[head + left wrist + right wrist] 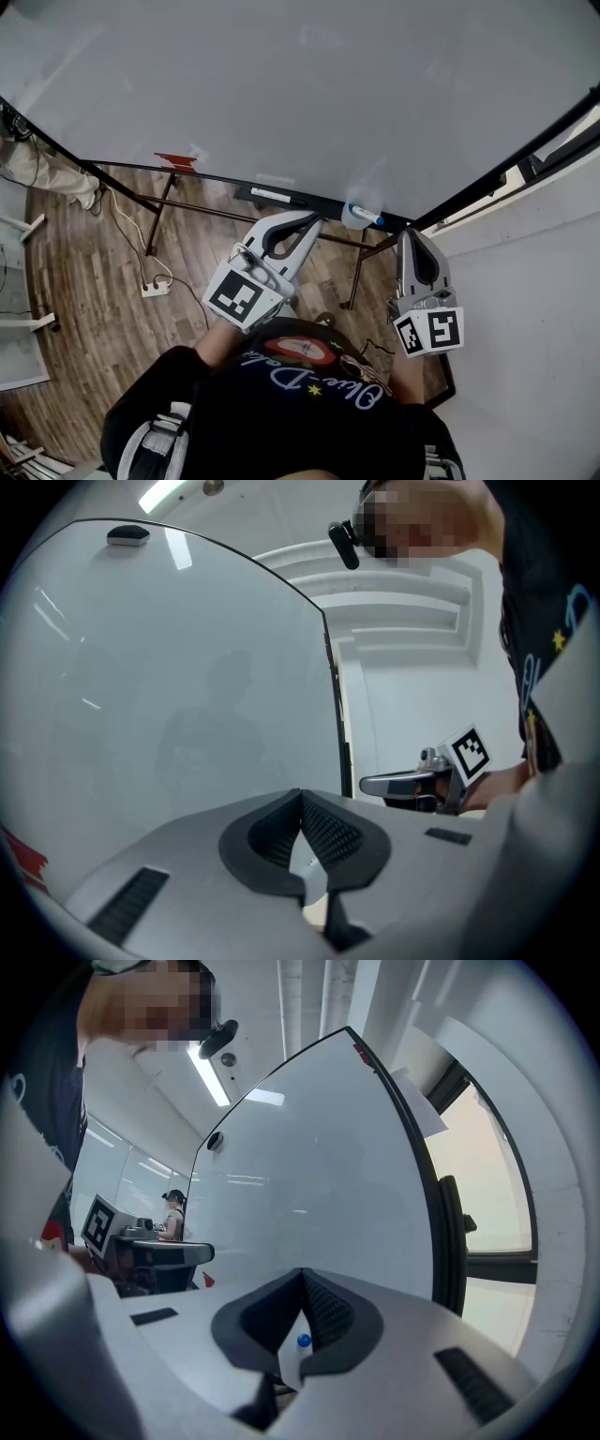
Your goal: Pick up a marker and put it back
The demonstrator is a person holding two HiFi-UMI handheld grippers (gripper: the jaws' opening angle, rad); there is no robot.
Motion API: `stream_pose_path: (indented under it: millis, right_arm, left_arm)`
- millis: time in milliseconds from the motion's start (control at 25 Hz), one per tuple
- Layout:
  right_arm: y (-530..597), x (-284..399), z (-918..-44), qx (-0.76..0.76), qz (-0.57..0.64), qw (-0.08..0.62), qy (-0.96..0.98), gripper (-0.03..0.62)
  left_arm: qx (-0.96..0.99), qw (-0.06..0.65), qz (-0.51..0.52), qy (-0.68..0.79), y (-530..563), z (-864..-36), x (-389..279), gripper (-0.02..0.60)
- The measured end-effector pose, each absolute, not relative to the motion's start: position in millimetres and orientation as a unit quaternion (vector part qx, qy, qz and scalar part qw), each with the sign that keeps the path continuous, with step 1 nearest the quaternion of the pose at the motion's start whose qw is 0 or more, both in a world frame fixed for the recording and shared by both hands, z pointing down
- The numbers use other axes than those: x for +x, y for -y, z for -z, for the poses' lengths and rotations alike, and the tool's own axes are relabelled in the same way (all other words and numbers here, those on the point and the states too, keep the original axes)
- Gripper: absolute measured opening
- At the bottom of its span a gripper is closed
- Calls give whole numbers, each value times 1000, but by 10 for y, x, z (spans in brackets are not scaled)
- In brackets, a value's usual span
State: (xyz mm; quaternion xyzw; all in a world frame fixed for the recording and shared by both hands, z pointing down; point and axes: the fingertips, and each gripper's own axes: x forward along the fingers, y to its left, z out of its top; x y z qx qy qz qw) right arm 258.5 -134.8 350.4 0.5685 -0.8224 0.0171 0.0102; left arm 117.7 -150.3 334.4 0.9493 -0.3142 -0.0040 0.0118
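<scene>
A marker with a blue cap (367, 216) stands slanted in a small white holder (352, 220) on the whiteboard's ledge (309, 202). A second, white marker (271, 194) lies on the ledge further left. My left gripper (315, 221) is held just below the ledge, between the two markers, jaws shut and empty. My right gripper (409, 232) hangs right of the holder, also shut with nothing in it. In the right gripper view the blue cap (303, 1341) shows through the gap behind the closed tips of the right gripper (302, 1273).
The big whiteboard (300, 94) fills the space ahead, with a red piece (175, 161) at its lower left edge. Its metal stand legs (157, 220) and a power strip with cable (156, 288) are on the wooden floor. A white wall (534, 309) is on the right.
</scene>
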Motion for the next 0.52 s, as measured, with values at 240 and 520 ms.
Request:
stream_pose_path:
  millis: [240, 520]
  right_arm:
    - [1365, 2594, -3505, 567, -17, 11, 823, 0]
    - [1313, 2595, -3497, 568, -20, 12, 823, 0]
  left_arm:
    - [949, 8, 1, 316, 1528, -3347, 1173, 3]
    - [949, 11, -5, 314, 1484, -3344, 1174, 3]
